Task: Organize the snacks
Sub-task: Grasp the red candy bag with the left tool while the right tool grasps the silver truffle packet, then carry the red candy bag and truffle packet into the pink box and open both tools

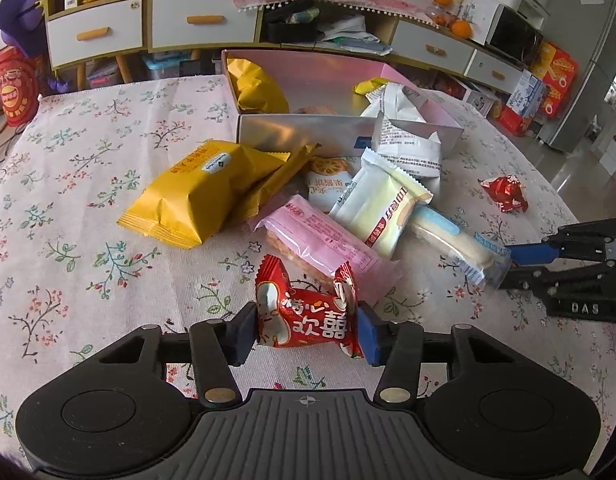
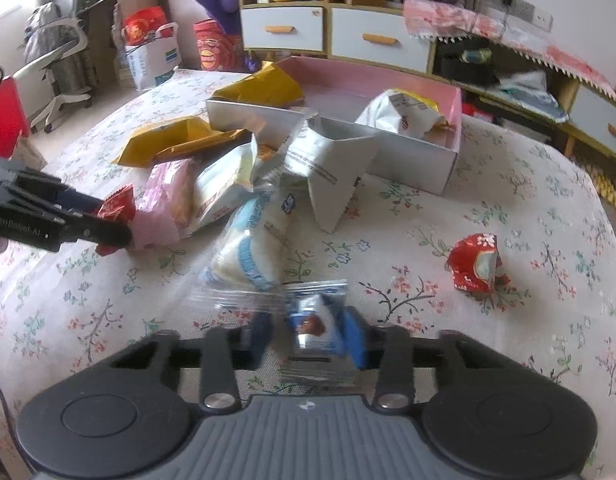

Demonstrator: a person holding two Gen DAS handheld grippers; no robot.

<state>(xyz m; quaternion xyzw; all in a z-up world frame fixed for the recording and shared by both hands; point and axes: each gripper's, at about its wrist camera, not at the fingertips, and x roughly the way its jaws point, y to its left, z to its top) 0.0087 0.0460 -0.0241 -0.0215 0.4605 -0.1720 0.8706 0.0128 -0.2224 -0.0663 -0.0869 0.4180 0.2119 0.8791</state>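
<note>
My left gripper [image 1: 306,330] is shut on a red candy packet [image 1: 306,316] just above the floral tablecloth; it also shows in the right wrist view [image 2: 116,208]. My right gripper [image 2: 308,338] is shut on the end of a clear white-and-blue snack packet [image 2: 248,256], seen from the left wrist view [image 1: 459,244] with the right gripper [image 1: 507,266] at its end. Behind lies a pile: a yellow bag [image 1: 200,192], a pink packet [image 1: 323,240], a cream packet [image 1: 379,212]. An open pink box [image 1: 339,80] holds a yellow bag and a white bag.
A second red candy packet [image 2: 477,264] lies alone on the cloth to the right, also in the left wrist view [image 1: 505,194]. A bent silver box flap [image 2: 339,168] juts out in front of the box. Cabinets with drawers [image 1: 188,20] stand behind the table.
</note>
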